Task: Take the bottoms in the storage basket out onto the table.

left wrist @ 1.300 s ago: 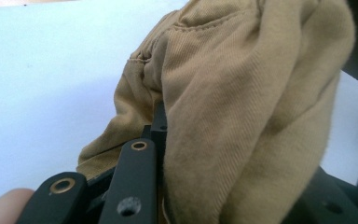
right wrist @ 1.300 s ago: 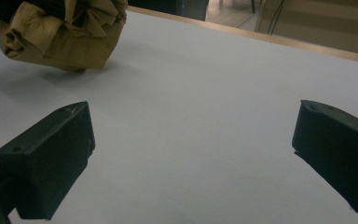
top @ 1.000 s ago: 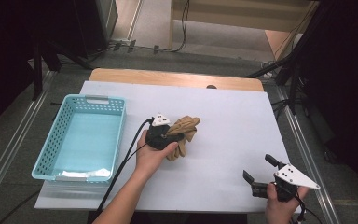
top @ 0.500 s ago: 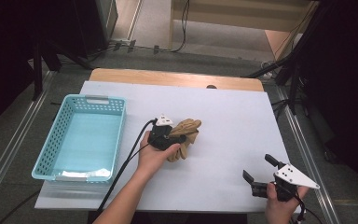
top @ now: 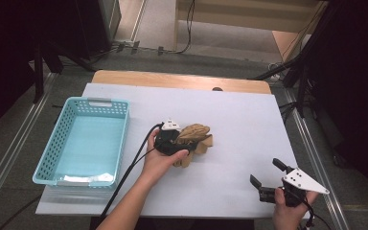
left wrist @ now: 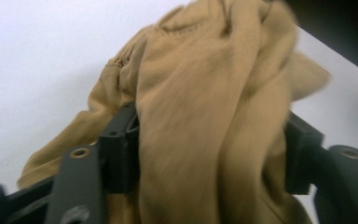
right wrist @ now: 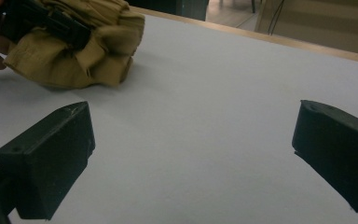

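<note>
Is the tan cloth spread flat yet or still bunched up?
Bunched. The tan cloth sits in a crumpled heap on the white table, its folds hanging between the left gripper, whose jaws have just been opening.

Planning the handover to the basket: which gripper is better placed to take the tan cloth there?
Left. The left gripper already has the cloth between its jaws, which have just been opening, and is nearer the basket. The right gripper sits open at the near right edge.

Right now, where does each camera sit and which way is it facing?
High view: above the person's side, looking forward and down on the table; forearms and both grippers show.
Left gripper view: rides the left gripper, facing the tan cloth between its jaws.
Right gripper view: rides the open right gripper, looking across the table.
All three share the cloth.
</note>
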The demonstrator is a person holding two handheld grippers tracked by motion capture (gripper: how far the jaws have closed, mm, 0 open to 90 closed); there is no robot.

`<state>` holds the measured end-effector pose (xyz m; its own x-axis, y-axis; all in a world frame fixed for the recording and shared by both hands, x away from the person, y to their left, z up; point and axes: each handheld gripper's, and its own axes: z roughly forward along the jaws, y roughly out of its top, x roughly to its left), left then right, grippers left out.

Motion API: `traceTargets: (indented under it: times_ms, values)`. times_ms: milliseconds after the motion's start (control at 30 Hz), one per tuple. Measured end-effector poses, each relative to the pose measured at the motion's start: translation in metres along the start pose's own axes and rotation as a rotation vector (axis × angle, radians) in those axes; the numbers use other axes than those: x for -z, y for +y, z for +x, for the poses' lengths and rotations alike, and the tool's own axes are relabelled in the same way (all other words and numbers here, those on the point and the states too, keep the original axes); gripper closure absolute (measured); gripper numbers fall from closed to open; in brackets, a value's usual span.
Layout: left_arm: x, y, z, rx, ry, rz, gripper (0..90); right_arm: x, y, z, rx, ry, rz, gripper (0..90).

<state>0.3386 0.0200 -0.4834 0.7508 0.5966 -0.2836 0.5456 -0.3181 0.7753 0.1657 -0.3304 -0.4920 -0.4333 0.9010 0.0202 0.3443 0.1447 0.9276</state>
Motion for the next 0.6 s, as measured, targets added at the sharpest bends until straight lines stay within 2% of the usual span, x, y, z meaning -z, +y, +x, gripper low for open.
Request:
traceTargets:
  times_ms: [200, 367, 533, 600]
  values:
    - [0.006, 0.003, -0.004, -0.024, 0.0, -0.009, 20.6, 0.0, 0.0, 0.0, -0.001, 0.0, -0.002, 0.0]
    - [0.013, 0.005, -0.006, -0.028, -0.005, -0.031, 13.2, 0.0, 0.0, 0.0, 0.001, -0.002, 0.0, 0.0]
    - [0.019, 0.009, -0.011, -0.052, -0.012, -0.015, 1.7, 0.001, 0.0, 0.0, 0.001, -0.004, -0.003, 0.0]
    - [0.022, 0.01, -0.012, -0.054, -0.01, -0.023, 0.0, 0.001, 0.0, -0.001, -0.001, -0.003, -0.003, 0.0]
